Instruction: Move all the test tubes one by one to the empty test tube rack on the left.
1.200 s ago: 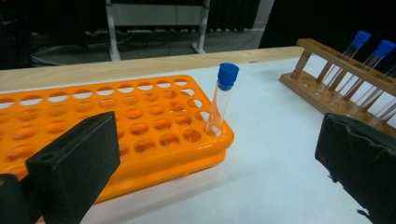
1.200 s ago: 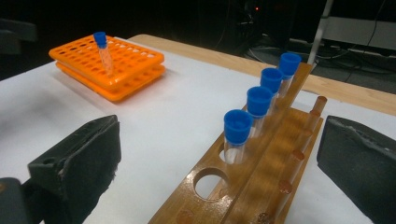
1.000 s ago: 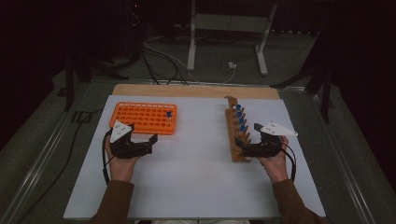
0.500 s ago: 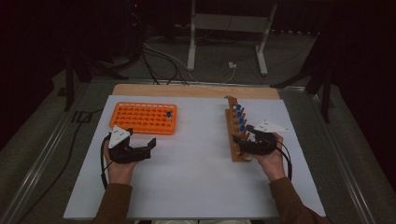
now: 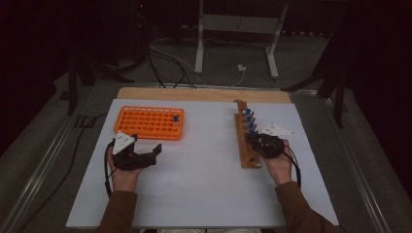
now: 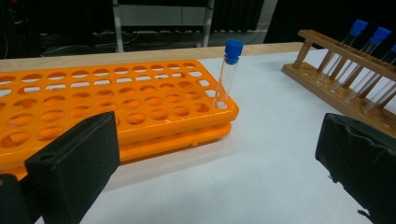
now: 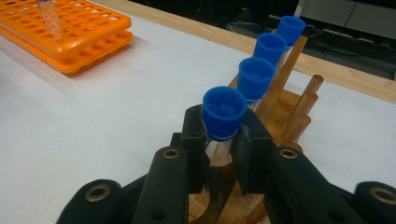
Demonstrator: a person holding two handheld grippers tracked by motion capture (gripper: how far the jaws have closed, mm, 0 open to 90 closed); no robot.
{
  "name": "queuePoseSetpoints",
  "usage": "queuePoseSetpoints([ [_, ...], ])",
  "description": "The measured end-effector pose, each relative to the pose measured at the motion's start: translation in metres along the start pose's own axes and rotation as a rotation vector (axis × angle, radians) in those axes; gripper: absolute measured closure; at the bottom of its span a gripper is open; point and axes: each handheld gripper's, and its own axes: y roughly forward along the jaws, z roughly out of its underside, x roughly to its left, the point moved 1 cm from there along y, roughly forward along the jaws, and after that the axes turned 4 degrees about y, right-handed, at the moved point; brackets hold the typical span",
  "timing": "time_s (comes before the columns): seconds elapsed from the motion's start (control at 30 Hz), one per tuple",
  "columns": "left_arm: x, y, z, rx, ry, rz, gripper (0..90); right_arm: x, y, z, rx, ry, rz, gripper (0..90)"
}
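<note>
Four blue-capped tubes stand in the wooden rack (image 5: 243, 141) on the right part of the table, and the nearest tube (image 7: 223, 114) is the one you hold now. Your right gripper (image 7: 223, 154) has just been closing its jaws, and in the right gripper view both pads press on the clear glass directly under the blue cap, so the jaws are clamped on this tube. The tube is in its hole in the rack, leaning a little like its neighbours. Behind it, the three other tubes (image 7: 257, 77) follow in one row along the upper rail, each near to the next one. In the high view your right hand (image 5: 277, 162) lies just beside the near end of the rack, with the gripper on the rack's right side. Across the white table top (image 5: 204, 179), well apart from the wooden rack, the orange rack (image 5: 148, 122) lies flat at the far left. One single tube (image 6: 226, 74) with a blue cap stands in a hole at its right corner, slightly tilted. Your left gripper (image 5: 145, 158) rests on the table just in front of the orange rack; its jaws stand wide apart and nothing is between them. Your left hand (image 5: 125, 172) holds it from behind, and a black cable (image 5: 107, 170) trails beside the wrist.
</note>
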Motion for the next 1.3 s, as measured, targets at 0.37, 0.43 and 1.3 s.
queuePoseSetpoints([
  [0.37, -0.011, 0.002, -0.002, -0.002, 0.029, 0.012, 0.8, -0.003, -0.012, -0.008, -0.045, 0.012, -0.019, 76.0],
  [0.43, -0.015, 0.003, -0.003, 0.001, 0.033, 0.019, 0.8, -0.004, -0.015, -0.012, -0.058, 0.014, -0.024, 76.0],
  [1.3, -0.122, 0.065, -0.05, -0.038, 0.195, 0.204, 7.4, 0.027, -0.032, -0.034, -0.113, 0.05, -0.152, 76.0],
])
